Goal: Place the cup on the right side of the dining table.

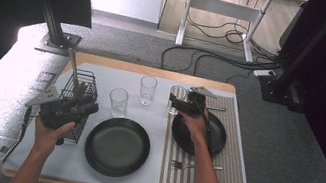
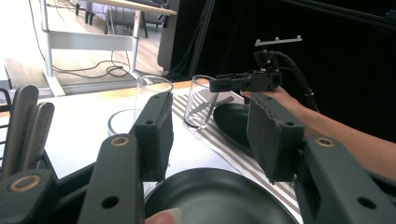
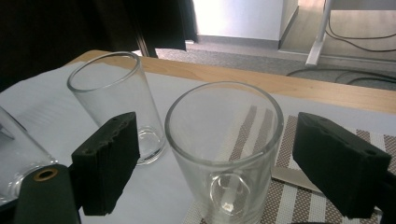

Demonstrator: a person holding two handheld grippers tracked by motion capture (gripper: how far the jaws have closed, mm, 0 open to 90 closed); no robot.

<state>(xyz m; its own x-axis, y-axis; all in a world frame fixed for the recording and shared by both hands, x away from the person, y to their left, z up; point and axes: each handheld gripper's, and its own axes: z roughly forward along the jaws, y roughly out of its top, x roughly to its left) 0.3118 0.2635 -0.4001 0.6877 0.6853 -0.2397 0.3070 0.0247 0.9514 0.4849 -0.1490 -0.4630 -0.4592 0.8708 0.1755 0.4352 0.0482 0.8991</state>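
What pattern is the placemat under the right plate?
Brown and white stripes on the placemat, clearest in the high view.

Three glasses stand across the rear of the worktop (image 1: 103,73): left glass (image 1: 118,102), middle glass (image 1: 147,90), right glass (image 1: 176,99). Gaps separate them. Wire rack (image 1: 79,102) blocks the left edge; plates occupy the front.

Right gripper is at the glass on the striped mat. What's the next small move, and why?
Probably back the right gripper away. Its pads stand apart from the glass on both sides, and the glass stands upright on the striped placemat beside the black plate, so it looks placed. The left gripper hangs open, holding nothing.
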